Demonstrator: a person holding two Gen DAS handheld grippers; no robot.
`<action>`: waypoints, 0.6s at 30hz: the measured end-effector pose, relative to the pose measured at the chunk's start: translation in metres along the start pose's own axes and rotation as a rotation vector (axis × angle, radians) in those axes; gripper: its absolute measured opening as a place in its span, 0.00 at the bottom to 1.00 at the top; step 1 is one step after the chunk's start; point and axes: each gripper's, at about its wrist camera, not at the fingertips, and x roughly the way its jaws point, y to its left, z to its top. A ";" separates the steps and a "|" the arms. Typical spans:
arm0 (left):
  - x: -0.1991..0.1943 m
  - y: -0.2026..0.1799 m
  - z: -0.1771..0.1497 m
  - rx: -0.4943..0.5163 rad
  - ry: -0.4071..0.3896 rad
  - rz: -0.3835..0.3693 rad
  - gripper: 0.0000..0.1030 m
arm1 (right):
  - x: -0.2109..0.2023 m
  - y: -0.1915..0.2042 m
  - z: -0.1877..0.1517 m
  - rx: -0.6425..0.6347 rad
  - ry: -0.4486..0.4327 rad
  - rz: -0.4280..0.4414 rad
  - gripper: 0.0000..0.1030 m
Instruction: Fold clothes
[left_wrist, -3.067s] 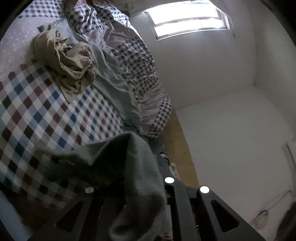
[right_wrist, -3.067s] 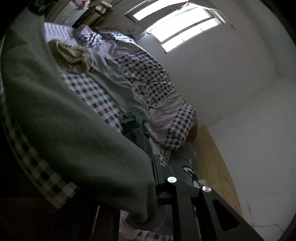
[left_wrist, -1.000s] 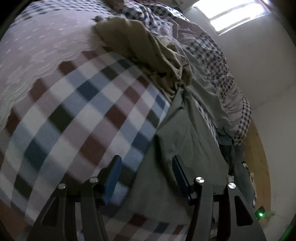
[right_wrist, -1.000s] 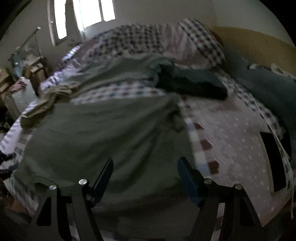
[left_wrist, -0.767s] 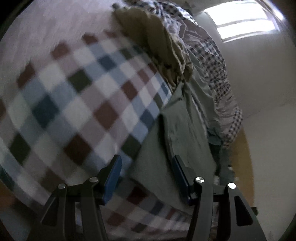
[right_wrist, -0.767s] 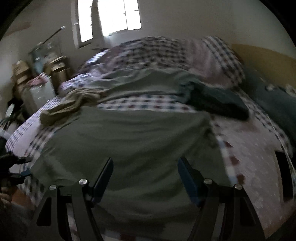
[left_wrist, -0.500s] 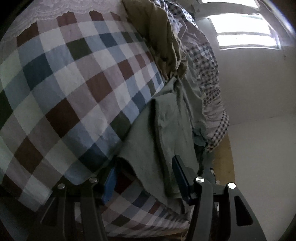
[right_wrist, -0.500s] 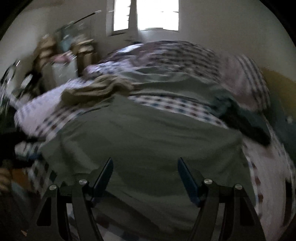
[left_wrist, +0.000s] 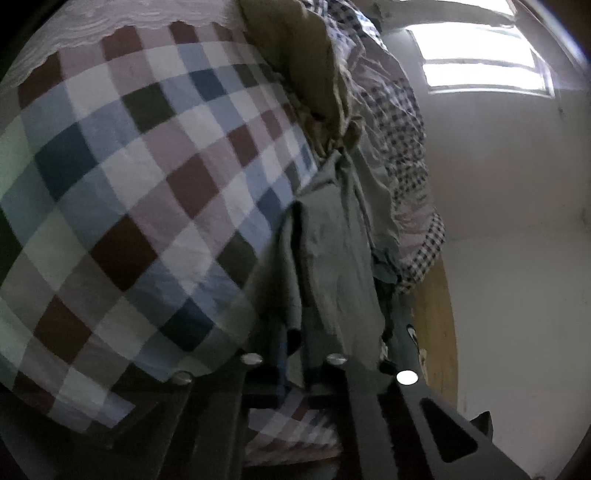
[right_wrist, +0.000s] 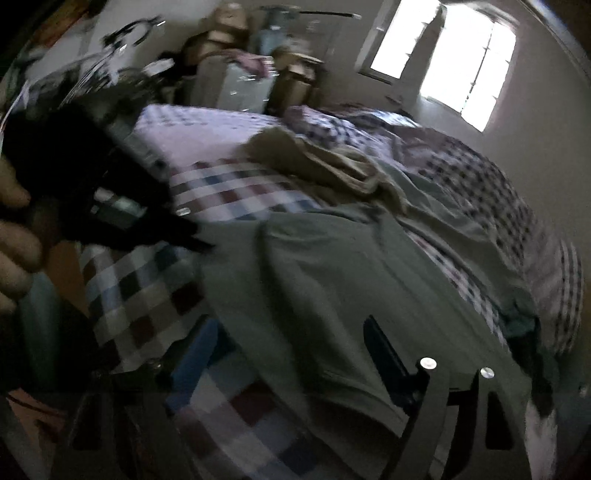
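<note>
Green garment (right_wrist: 332, 280) is spread flat on the bed (left_wrist: 122, 192), over the checked cover, with a tan heap (right_wrist: 325, 162) beyond it at the far side.

Left gripper (left_wrist: 293, 360): jaws are clamped tight on the garment's near edge at the bed's rim; cloth is seen pinched between them and running away far-right toward the wall.

Right gripper (right_wrist: 291, 354): jaws are wide and opening, nothing gripped. The garment's near hem lies under and between them, untouched as far as can be told; view is blurred.

Key relation: the long axis is judged to run from near-left to far-right; the free near corner is nearer the right gripper, just ahead and below.
</note>
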 end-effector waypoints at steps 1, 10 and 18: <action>-0.001 -0.001 0.000 0.002 0.003 -0.006 0.02 | 0.003 0.010 0.001 -0.042 -0.002 -0.015 0.84; -0.012 -0.012 0.004 0.023 0.037 -0.116 0.01 | 0.045 0.046 0.014 -0.185 0.012 -0.189 0.84; -0.020 -0.020 0.010 0.042 0.031 -0.184 0.01 | 0.071 0.039 0.034 -0.236 0.002 -0.276 0.74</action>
